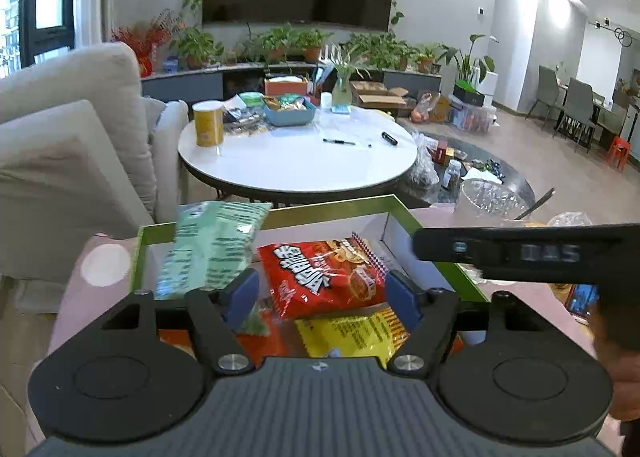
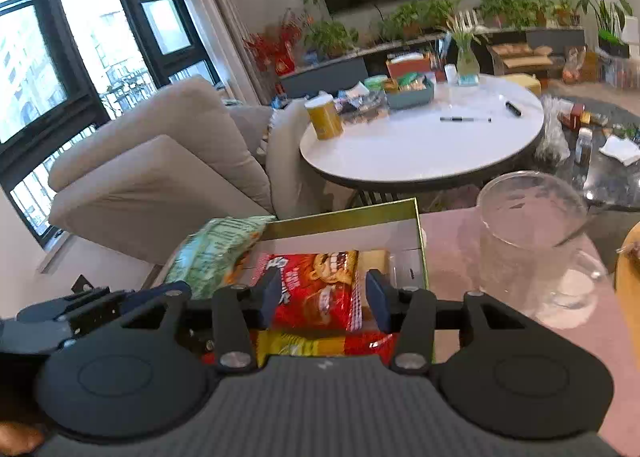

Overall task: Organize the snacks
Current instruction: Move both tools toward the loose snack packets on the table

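Yellow crinkly snack packet (image 1: 352, 333) nearest, under left gripper (image 1: 320, 297); jaws wide apart, empty. Right gripper (image 2: 322, 297) jaws parted astride red snack bag (image 2: 316, 289), not clamped. Both snacks inside green-rimmed white box (image 1: 400, 209); pale green bag (image 1: 212, 245) leans over rim. Likely step: arranging box contents. Next: close on red bag or nudge green bag inside.

Open right tongs (image 2: 322, 299) hover over red snack bag (image 2: 316, 289) in box (image 2: 344, 217).

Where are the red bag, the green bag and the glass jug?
red bag (image 1: 320, 277), left wrist view, middle of its front.
green bag (image 1: 212, 245), left wrist view, its middle.
glass jug (image 2: 532, 241), right wrist view, its side wall.
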`<act>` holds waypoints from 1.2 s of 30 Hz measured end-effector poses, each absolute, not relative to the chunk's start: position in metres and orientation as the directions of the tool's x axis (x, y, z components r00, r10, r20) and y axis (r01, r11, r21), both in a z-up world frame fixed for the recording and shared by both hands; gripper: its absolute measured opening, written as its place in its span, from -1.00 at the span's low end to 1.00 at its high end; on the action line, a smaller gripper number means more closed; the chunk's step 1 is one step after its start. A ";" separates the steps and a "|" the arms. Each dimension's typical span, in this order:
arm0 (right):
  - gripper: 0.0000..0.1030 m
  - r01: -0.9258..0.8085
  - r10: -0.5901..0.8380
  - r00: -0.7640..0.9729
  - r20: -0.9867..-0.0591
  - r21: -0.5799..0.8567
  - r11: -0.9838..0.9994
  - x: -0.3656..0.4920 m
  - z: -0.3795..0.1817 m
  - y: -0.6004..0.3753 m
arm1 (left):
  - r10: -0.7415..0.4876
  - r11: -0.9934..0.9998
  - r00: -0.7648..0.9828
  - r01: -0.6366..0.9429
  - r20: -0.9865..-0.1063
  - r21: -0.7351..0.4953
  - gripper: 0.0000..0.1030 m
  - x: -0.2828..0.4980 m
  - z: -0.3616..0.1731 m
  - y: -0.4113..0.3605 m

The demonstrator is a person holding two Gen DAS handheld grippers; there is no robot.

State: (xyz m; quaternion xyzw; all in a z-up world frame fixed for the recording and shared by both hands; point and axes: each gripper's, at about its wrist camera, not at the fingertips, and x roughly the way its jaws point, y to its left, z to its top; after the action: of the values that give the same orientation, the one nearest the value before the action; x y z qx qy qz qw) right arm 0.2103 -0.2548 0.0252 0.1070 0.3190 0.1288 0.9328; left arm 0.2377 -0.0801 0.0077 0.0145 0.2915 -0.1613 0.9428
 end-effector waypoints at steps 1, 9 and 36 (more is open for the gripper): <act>-0.02 -0.174 0.309 0.767 -0.562 0.281 0.944 0.203 0.027 -0.255 | -0.294 0.948 0.782 0.312 -0.549 -0.064 0.35 0.232 0.010 -0.077; -0.01 -0.185 0.330 0.775 -0.539 0.305 0.934 0.149 0.034 -0.255 | -0.271 0.956 0.815 0.291 -0.512 -0.042 0.54 0.175 0.028 -0.057; 0.12 -0.307 0.356 0.744 -0.566 0.184 0.934 0.029 0.011 -0.206 | -0.212 0.971 0.817 0.240 -0.537 -0.018 0.67 0.013 0.002 -0.001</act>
State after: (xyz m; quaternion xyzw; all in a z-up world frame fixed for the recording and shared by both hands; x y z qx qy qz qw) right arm 0.0294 -0.2061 0.0109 0.0397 0.3108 0.1776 0.9329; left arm 0.0135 -0.0014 0.0023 0.0252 0.2786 -0.1185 0.9527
